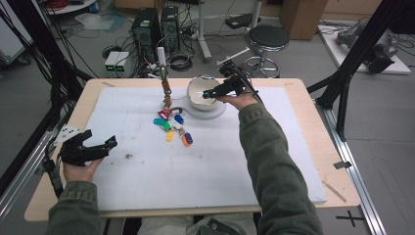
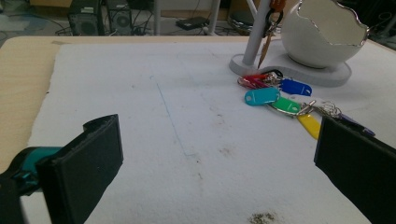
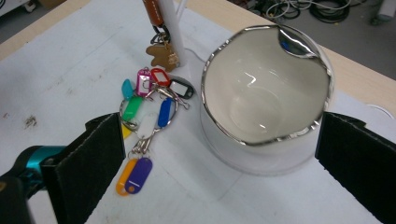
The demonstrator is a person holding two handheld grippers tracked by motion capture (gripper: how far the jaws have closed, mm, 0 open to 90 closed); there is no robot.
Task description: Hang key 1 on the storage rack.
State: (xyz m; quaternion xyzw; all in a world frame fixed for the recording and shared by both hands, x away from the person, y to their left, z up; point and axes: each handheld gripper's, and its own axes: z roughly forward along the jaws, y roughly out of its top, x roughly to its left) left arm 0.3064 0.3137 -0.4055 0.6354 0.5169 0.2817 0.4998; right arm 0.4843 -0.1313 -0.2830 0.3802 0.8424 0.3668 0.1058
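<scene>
A: So, how far along is it judged to be? Starting nearest: the left gripper [image 1: 93, 147] is held low at the near left of the white foam mat [image 1: 147, 171], jaws spread wide, nothing between them.

B: Barely started, it'd be guessed. The bunch of coloured key tags [image 1: 172, 125] is seen lying loose mid-mat, just in front of the white stand, not gripped by anything. One brown tag [image 1: 166, 88] is already hung on the stand's post [image 1: 161, 58].

A: And the right gripper [image 1: 209, 94]?

B: It's held out over the egg-shaped bowl [image 3: 266, 112], jaws wide apart, with the bowl framed between them in the right gripper view. No contact can be made out.

A: Anything in the bowl?

B: Nothing is seen in it, just glossy white inside with a silver jagged rim. So picking up the tags and putting them wherever they're meant to go is all reckoned as still left.
</scene>
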